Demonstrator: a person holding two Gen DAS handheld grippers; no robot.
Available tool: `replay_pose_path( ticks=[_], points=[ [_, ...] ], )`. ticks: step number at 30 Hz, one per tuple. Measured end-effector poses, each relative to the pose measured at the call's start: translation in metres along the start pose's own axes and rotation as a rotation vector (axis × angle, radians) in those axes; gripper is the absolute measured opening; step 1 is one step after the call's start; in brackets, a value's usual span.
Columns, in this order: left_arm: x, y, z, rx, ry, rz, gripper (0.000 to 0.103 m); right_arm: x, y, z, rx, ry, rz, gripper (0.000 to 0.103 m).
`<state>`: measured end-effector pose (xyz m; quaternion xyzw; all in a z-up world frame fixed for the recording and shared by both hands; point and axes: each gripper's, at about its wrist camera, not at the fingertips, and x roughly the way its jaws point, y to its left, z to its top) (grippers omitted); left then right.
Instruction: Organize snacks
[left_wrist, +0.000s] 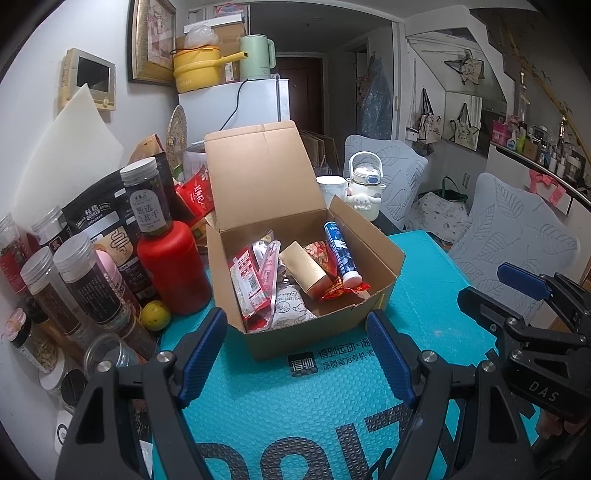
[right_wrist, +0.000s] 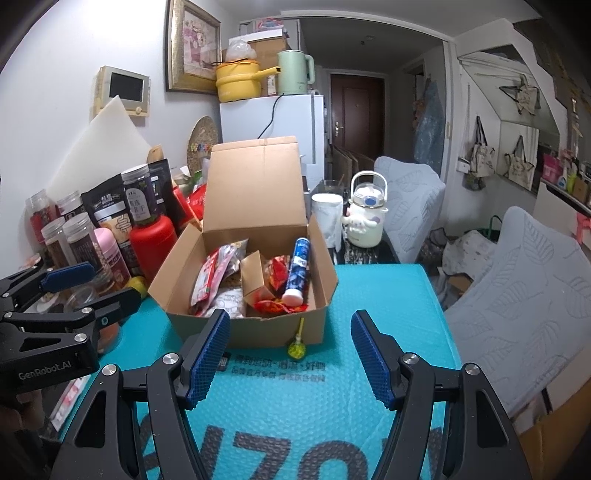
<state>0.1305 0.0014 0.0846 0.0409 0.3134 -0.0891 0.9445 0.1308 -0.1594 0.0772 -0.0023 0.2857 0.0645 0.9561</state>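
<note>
I've got both grippers wide open, empty: left gripper (left_wrist: 295, 354), right gripper (right_wrist: 290, 354). Cardboard box (right_wrist: 236, 332) w/ snacks just ahead; lollipop (right_wrist: 296, 347) near its front.

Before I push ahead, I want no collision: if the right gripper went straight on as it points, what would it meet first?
Probably the lollipop on the mat, then the box front wall close behind. The right gripper is open and empty; depth is uncertain.
</note>
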Motion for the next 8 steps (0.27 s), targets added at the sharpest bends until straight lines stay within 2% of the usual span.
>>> replay_pose_path(
  ticks=[8],
  points=[
    [0.0068, -0.0018, 0.0002, 0.005, 0.012, -0.009, 0.078, 0.0055, -0.0043, -0.0017, 0.010, 0.011, -0.005, 0.068]
  ],
)
